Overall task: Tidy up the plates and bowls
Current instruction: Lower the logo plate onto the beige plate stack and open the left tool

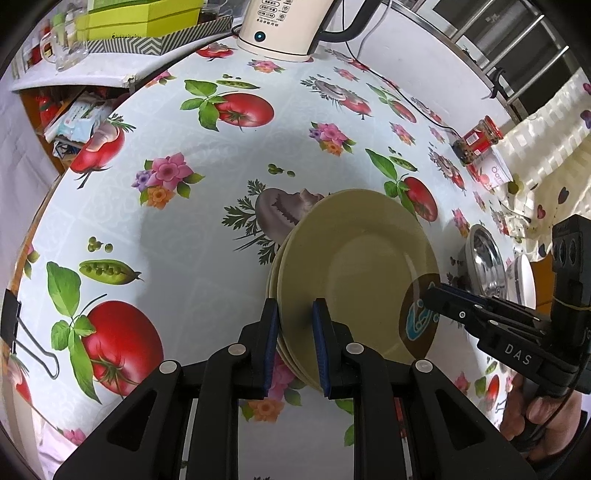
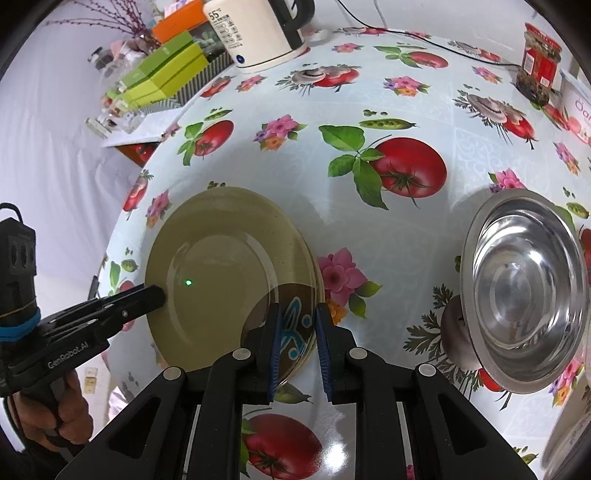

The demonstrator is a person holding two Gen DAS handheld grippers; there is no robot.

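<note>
Steel bowl (image 2: 524, 291) sits empty beside stacked olive plates (image 2: 225, 269).

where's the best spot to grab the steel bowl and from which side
Take the steel bowl by its thin flared rim, coming from above on the near edge, one finger inside and one outside. It sits upright and empty, and its smooth rounded wall gives nothing else to pinch.

"DAS" marks the right hand-held gripper (image 1: 428, 299), "GenRobot.AI" the left hand-held gripper (image 2: 159, 295), "55°C" the kettle (image 2: 255, 33).
</note>
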